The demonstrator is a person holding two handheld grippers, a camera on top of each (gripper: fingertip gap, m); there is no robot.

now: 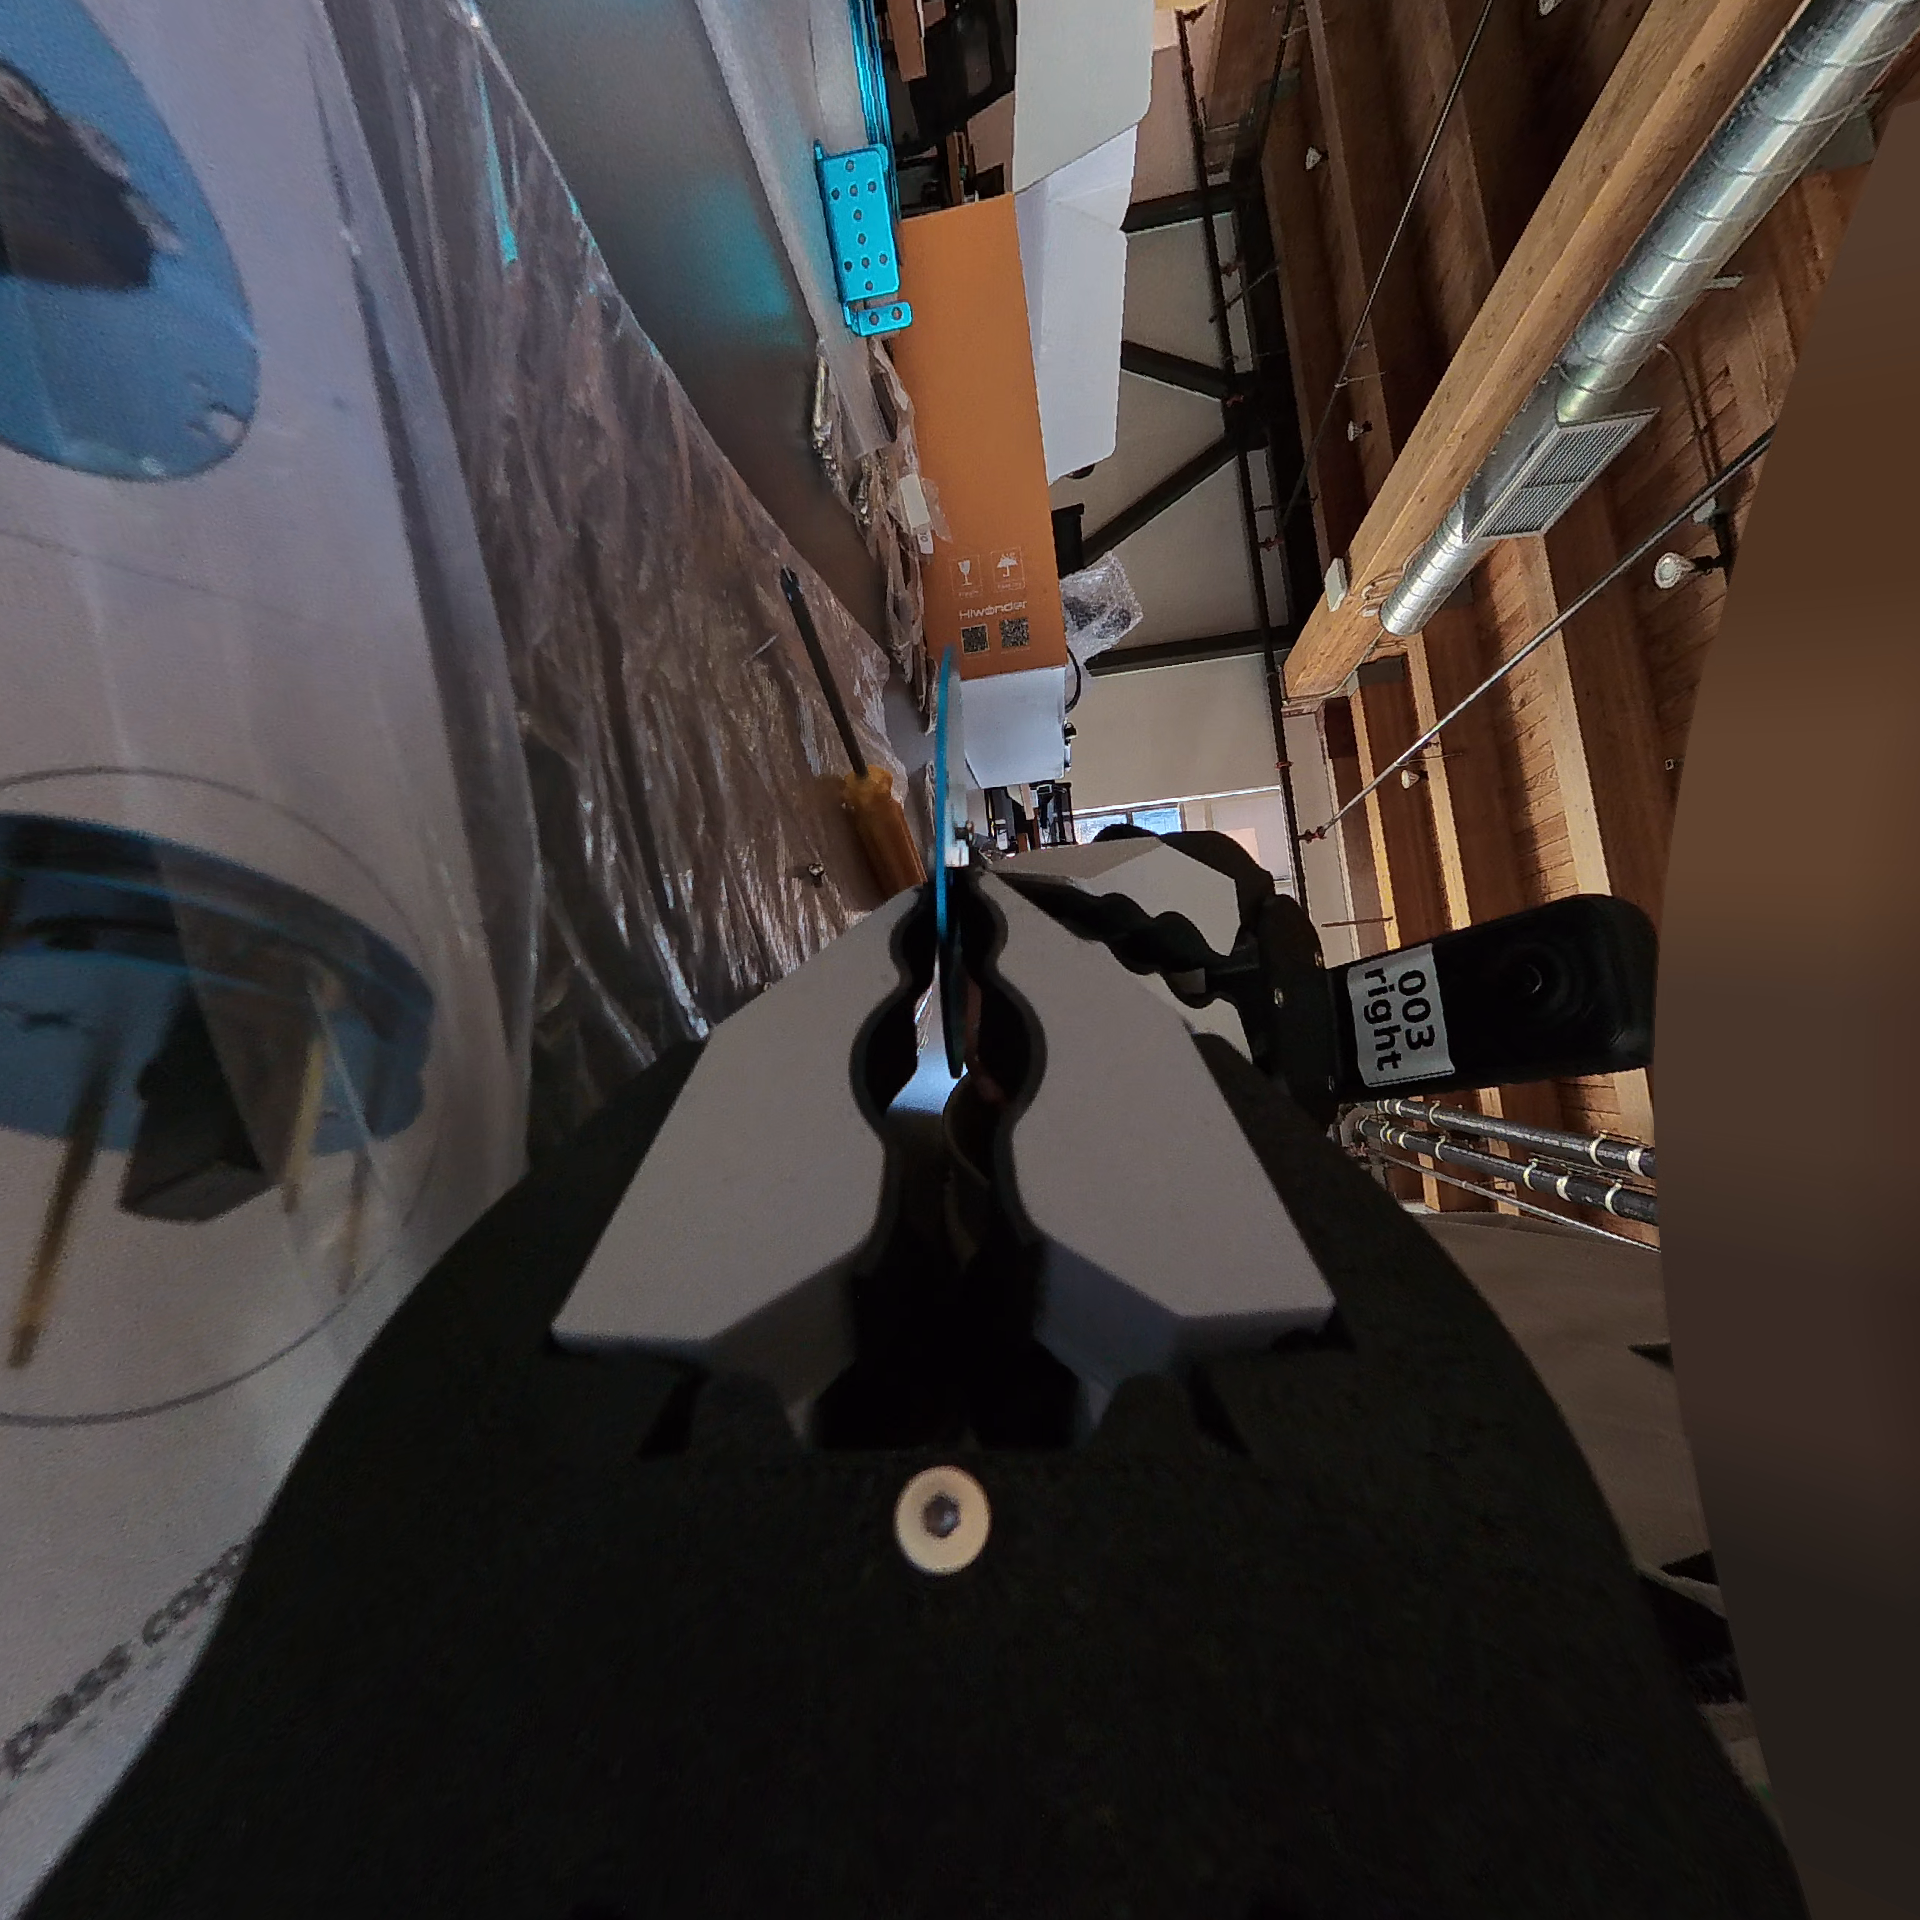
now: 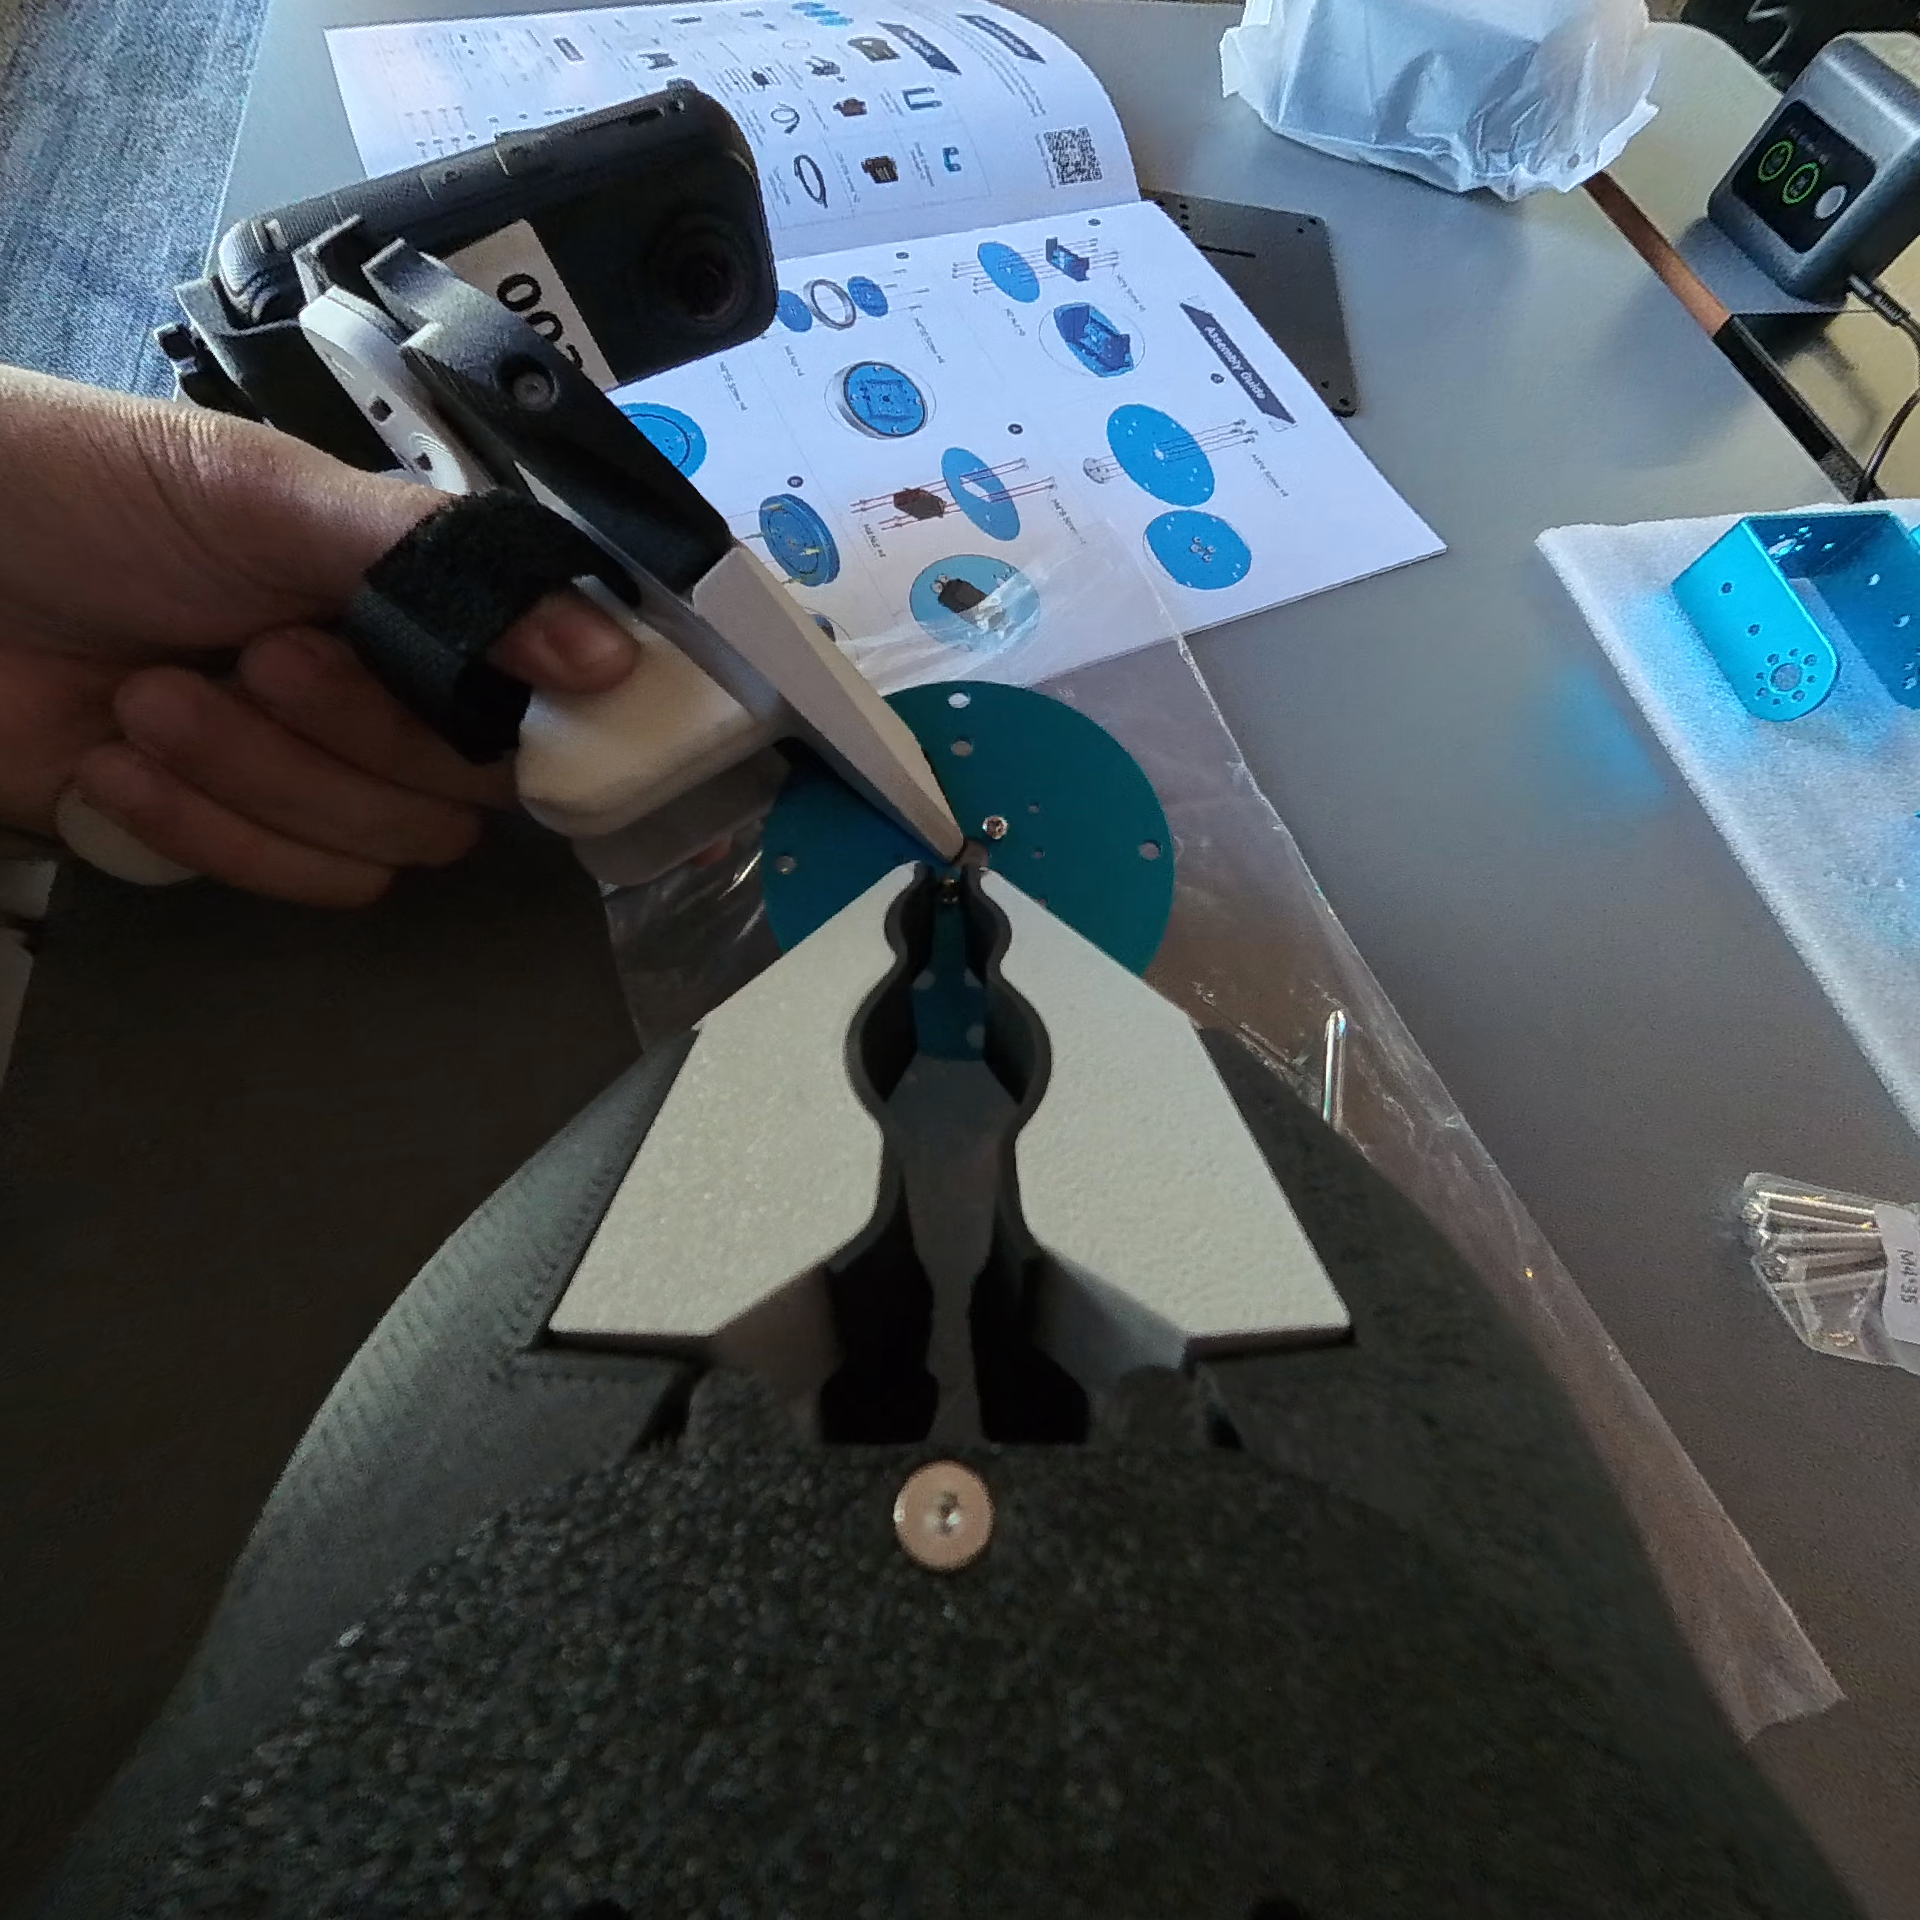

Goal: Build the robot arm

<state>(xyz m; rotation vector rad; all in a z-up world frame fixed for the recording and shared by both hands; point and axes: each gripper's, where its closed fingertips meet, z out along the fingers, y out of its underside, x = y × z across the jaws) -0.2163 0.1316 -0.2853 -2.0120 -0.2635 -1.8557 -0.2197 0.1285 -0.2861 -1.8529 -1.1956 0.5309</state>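
- Left tongs [image 1: 951, 904] clamped on the edge of one blue round plate [image 2: 1049, 790], held edge-on in their own view.
- Right tongs [image 2: 951, 868] nearly closed at that plate's middle, tips pinching something too small to name, beside one small screw [image 2: 995, 827].
- Below: one clear plastic sheet [image 2: 1351, 1039] on the grey tabletop [image 2: 1507, 436].
- Beyond: one open instruction booklet [image 2: 1039, 416], one blue bracket [image 2: 1787, 613], one bag of screws [image 2: 1829, 1278], one yellow-handled screwdriver [image 1: 847, 727].

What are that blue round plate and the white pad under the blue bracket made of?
The blue disc looks like anodised metal: thin, rigid, matte sheen, cleanly drilled holes. The white pad seems to be packing foam: soft, fuzzy, translucent surface. The bracket looks like the same kind of metal, glossier.
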